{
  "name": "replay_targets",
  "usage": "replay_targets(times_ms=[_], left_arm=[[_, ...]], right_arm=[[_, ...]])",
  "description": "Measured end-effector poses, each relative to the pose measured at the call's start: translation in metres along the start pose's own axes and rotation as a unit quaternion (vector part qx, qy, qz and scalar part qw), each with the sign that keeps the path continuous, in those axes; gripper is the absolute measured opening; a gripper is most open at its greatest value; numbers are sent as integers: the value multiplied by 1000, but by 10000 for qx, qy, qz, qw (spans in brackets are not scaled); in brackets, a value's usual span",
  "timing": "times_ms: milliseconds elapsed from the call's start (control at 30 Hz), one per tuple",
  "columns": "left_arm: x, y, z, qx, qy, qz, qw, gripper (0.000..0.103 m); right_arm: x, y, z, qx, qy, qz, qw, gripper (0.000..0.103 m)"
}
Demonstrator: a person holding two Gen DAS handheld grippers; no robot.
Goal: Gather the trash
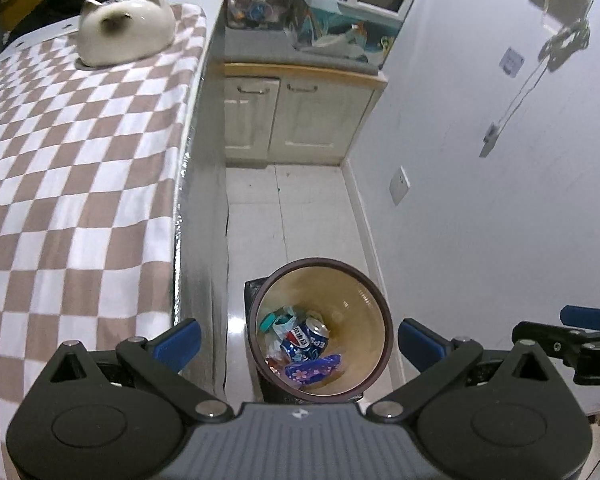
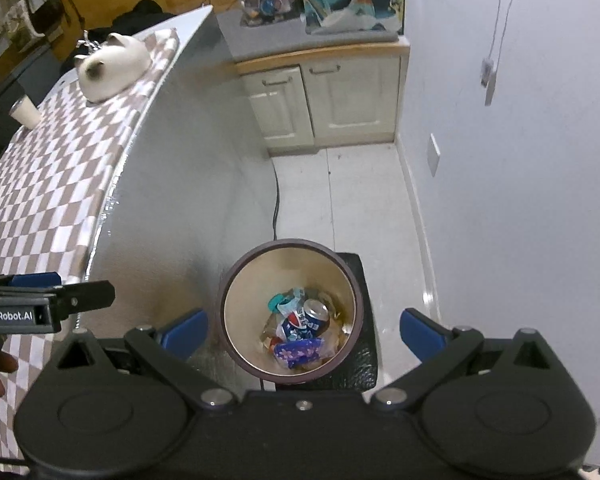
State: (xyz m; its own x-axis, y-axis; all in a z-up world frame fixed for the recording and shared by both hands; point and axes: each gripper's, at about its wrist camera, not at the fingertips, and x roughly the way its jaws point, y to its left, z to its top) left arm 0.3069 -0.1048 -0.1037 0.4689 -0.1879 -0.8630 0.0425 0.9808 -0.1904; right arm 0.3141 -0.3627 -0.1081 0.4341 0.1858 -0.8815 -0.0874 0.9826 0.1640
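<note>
Now both grippers, left (image 1: 298,338) and right (image 2: 303,330), hang above the bin (image 2: 352,276), jaws spread, empty. Can (image 2: 310,320) and wrappers (image 2: 298,351) lie inside. Next pick: approach the checkered table (image 1: 80,184) low, jaws wide.

One trash bin (image 1: 374,300) stands on the floor at lower centre of both views. Inside it: one blue drink can (image 1: 306,338), one purple flowered wrapper (image 1: 314,368), one teal item (image 1: 267,322); further crumpled scraps beneath cannot be counted. One table (image 1: 60,168) with a checkered cloth fills the left of the frame, bearing one white cat-shaped figure (image 1: 126,26) and one white cup (image 2: 26,112) at the far left of the right wrist view. One cabinet (image 1: 296,116) at upper centre shows two doors, each with one handle. Two sets of tongs are present, left (image 1: 298,342) and right (image 2: 304,334), each with two blue-padded fingers spread wide apart, nothing between them.
</note>
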Motion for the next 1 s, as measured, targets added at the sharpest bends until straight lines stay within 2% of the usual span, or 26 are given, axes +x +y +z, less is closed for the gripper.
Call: replay_targets(times_ms=[167, 400, 1000], left_arm=[[-31, -3, -14, -136, -229, 43, 9996, 103], [-72, -11, -39, -80, -487, 162, 9987, 103], [-154, -19, -108, -8, -979, 417, 9943, 103]], right_arm=[[-29, 2, -6, -33, -167, 34, 9998, 103], [-71, 8, -23, -220, -429, 49, 9988, 103], [-136, 18, -95, -198, -764, -11, 9969, 103]])
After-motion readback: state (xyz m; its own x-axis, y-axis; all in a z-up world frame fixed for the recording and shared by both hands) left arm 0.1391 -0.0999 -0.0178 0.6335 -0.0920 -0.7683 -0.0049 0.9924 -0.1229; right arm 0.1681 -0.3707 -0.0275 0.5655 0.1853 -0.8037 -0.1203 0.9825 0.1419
